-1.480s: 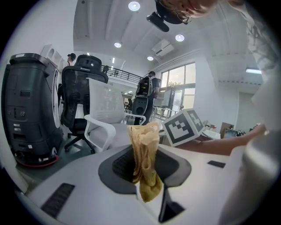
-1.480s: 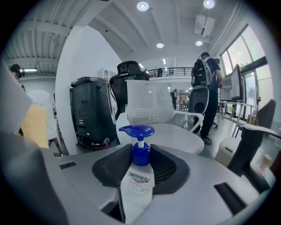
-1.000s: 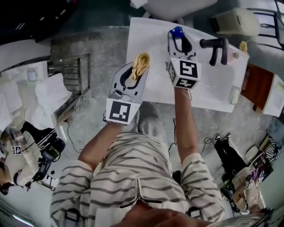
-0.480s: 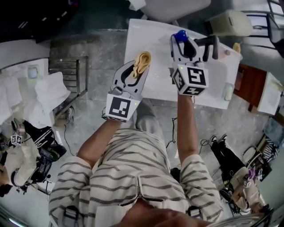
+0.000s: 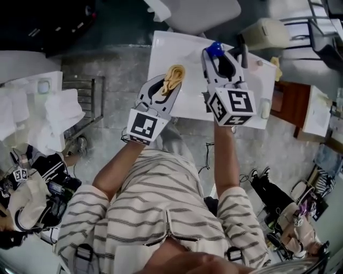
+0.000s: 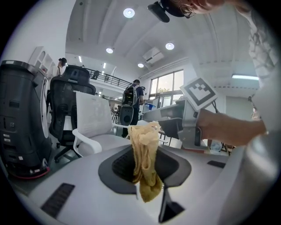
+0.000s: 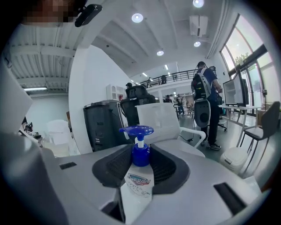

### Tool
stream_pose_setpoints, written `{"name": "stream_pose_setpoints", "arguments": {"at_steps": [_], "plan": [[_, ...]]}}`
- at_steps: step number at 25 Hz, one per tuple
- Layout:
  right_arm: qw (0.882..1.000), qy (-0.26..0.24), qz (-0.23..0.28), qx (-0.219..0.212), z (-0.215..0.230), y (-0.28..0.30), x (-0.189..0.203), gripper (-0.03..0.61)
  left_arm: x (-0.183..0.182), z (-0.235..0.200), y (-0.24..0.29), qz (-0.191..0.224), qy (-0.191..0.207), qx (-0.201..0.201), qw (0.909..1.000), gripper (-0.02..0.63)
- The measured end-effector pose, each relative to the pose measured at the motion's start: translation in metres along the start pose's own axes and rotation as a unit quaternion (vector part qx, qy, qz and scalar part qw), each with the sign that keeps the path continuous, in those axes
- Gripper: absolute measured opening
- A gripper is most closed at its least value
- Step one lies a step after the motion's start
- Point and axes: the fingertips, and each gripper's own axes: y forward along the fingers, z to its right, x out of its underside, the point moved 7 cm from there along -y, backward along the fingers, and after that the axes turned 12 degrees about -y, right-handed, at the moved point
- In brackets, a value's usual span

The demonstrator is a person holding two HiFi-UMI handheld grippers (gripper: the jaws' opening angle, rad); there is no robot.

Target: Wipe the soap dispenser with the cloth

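My right gripper (image 5: 217, 58) is shut on the soap dispenser (image 7: 138, 173), a white bottle with a blue pump head (image 5: 214, 50), held upright above the white table (image 5: 167, 53). My left gripper (image 5: 171, 80) is shut on the yellow cloth (image 6: 146, 162), which sticks up bunched from between the jaws (image 5: 173, 76). Both grippers are lifted off the table and point roughly level, side by side. In the left gripper view the right gripper's marker cube (image 6: 199, 92) and the person's hand show to the right.
A black handle-shaped tool (image 5: 242, 52) and a small white object (image 5: 265, 108) lie on the table's right part. A white office chair (image 5: 201, 13) stands behind the table. A black machine (image 7: 103, 123) and people stand further off in the room.
Both grippers have risen off the table, the right one more, each keeping its load. The head view has shifted so the table sits smaller and further away.
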Motion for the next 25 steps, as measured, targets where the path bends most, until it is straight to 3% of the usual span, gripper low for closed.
{"name": "stream_pose_setpoints", "arguments": {"at_steps": [10, 25], "plan": [[1.0, 0.0, 0.009, 0.008, -0.009, -0.012, -0.034, 0.129, -0.036, 0.011, 0.007, 0.011, 0.017, 0.035, 0.9992, 0.098], [0.999, -0.011, 0.036, 0.018, -0.043, -0.073, -0.056, 0.127, -0.048, 0.055, -0.024, 0.018, 0.053, 0.059, 0.9966, 0.098]]}}
